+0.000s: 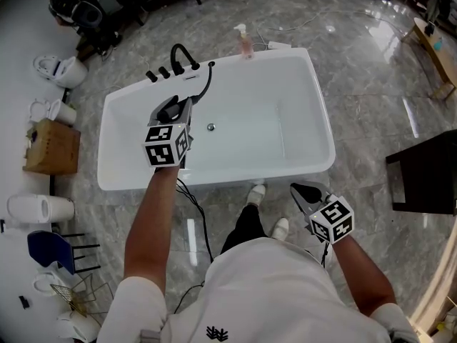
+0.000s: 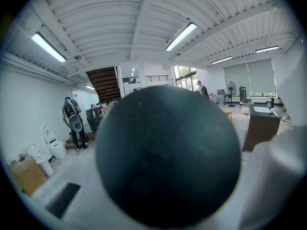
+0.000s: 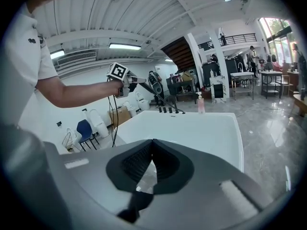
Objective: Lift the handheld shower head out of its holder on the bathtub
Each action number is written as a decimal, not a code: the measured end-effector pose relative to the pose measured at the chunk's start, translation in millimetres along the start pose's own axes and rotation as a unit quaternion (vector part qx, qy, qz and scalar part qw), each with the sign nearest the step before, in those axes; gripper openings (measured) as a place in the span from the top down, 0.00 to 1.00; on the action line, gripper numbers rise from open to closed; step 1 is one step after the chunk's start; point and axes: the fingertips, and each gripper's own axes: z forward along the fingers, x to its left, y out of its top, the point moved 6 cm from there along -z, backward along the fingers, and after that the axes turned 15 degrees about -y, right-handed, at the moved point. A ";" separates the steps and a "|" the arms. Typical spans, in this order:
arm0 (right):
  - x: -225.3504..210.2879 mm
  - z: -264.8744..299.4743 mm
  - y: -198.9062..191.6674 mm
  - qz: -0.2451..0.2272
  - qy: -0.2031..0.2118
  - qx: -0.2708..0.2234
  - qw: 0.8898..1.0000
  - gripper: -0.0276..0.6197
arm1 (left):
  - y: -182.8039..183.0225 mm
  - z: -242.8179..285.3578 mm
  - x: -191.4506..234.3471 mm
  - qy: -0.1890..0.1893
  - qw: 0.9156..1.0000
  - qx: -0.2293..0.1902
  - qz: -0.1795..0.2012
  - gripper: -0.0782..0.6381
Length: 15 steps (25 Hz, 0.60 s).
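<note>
The black handheld shower head (image 1: 168,110) hangs above the left part of the white bathtub (image 1: 323,120), with my left gripper (image 1: 178,108) shut on it. Its black hose (image 1: 208,83) curves back to the tub's far rim beside the black faucet (image 1: 183,54). In the left gripper view the round dark shower head (image 2: 168,157) fills the middle and hides the jaws. My right gripper (image 1: 303,194) is outside the tub's near right corner, shut and holding nothing; its black pads (image 3: 136,161) meet at the tips. The right gripper view shows the left gripper (image 3: 128,80) raised over the tub (image 3: 201,131).
A pink soap bottle (image 1: 245,43) stands on the tub's far rim. Toilets (image 1: 63,70), a cardboard box (image 1: 51,147) and a blue chair (image 1: 44,249) lie along the left. A dark cabinet (image 1: 427,171) is at the right. The person's feet (image 1: 267,207) touch the tub's near side.
</note>
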 end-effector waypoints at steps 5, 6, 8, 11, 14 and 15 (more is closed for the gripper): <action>-3.3 -7.7 -3.2 -0.003 0.002 -0.003 1.000 0.94 | -1.5 -13.8 -18.8 -0.001 1.000 0.000 0.000 0.70; -3.6 -9.4 -3.9 -0.003 0.002 -0.004 1.000 0.94 | -1.8 -16.2 -22.5 -0.001 1.000 0.000 0.001 0.70; -3.4 -11.5 -4.7 -0.005 0.003 -0.005 1.000 0.94 | -1.9 -21.5 -28.2 0.000 1.000 -0.001 0.002 0.70; -0.3 -13.5 -4.9 -0.007 0.006 -0.004 1.000 0.94 | -1.3 -32.1 -34.4 0.002 1.000 -0.004 0.003 0.70; 2.5 -15.5 -6.0 -0.010 0.008 -0.007 1.000 0.94 | -0.6 -43.8 -42.6 0.002 1.000 -0.008 0.006 0.70; 3.5 -16.0 -6.5 -0.010 0.009 -0.008 1.000 0.94 | -0.3 -47.4 -45.3 0.001 1.000 -0.009 0.007 0.70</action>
